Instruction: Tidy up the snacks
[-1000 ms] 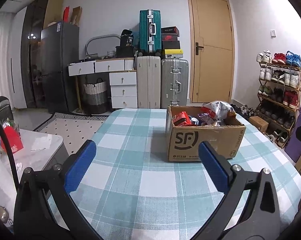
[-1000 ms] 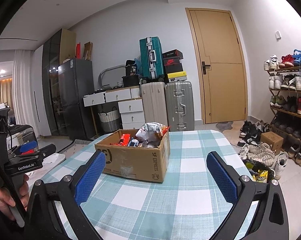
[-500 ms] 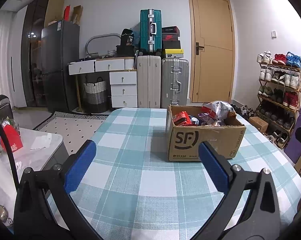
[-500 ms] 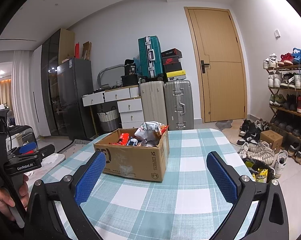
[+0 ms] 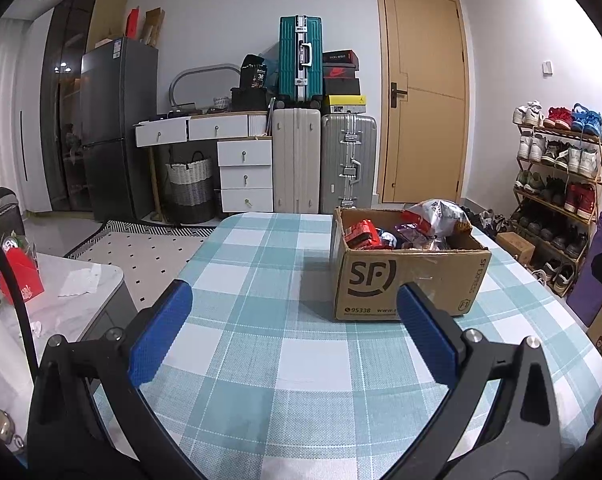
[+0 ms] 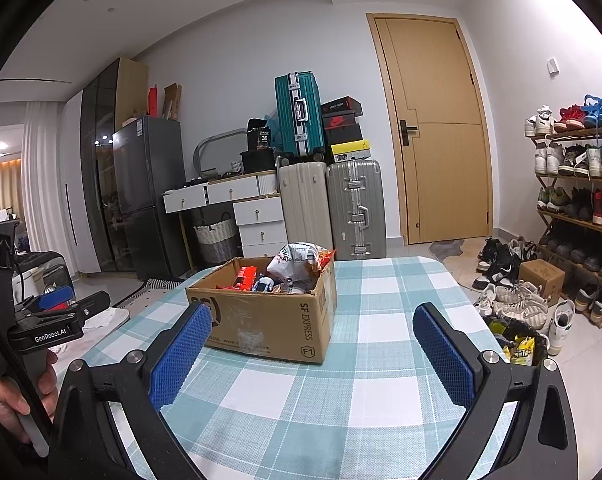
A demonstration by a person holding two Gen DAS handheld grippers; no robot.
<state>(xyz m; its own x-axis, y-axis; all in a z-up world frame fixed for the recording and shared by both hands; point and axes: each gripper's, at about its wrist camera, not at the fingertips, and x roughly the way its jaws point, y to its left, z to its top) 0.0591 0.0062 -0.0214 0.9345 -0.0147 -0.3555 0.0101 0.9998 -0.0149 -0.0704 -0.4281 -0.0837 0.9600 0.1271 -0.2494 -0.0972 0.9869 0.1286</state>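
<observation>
Both tongs, left gripper [image 5: 293,328] and right gripper [image 6: 311,354], spread apart and empty above checked table [image 5: 313,356]; snacks [image 5: 435,216] heaped in cardboard box [image 5: 405,284], likely light, crinkly, slippery: pinch at bag's bunched top.

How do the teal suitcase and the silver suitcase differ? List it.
The teal suitcase sits raised, on top of the other luggage; the silver suitcase stands on the floor. The teal suitcase looks slimmer, the silver suitcase wider. The teal suitcase's handle faces the camera high up; the silver suitcase's sits low on its front. Both are upright, ribbed hard shells with metal trim.
</observation>
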